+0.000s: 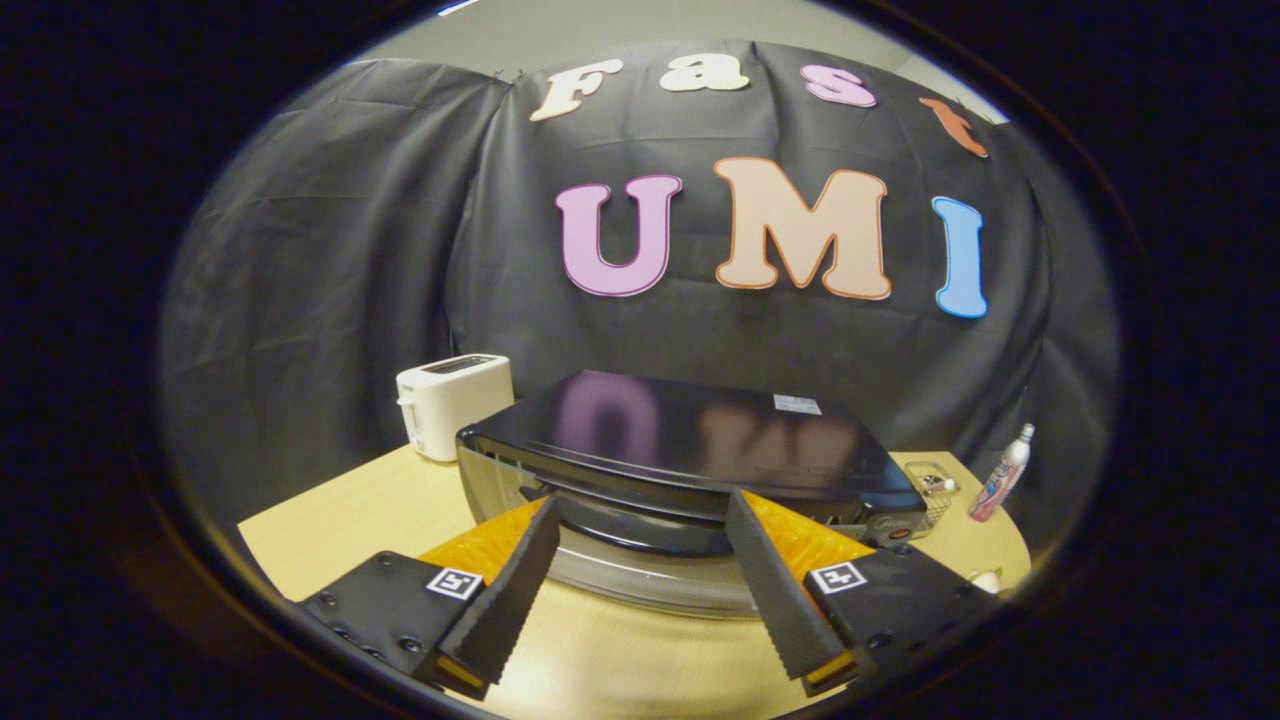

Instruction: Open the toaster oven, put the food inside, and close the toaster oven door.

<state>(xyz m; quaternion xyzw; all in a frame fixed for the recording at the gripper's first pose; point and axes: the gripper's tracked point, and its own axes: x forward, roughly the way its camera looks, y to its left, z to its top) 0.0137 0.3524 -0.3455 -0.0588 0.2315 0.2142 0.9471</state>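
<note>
The gripper (640,505) is spread wide, its fingers (505,590) apart and pinching nothing, their tips reaching the front top edge of the oven (690,440). The oven sits at twelve o'clock from the gripper, on a wooden table (340,510), its glossy black top tilted into view. The handle (645,528) lies between the two fingertips, close to them; whether they touch it I cannot tell. The door looks closed. A white toaster (452,402) stands at ten o'clock, just behind the oven's corner. At three o'clock, beyond the oven, are a wire basket (937,490) and a tilted bottle (1002,472).
</note>
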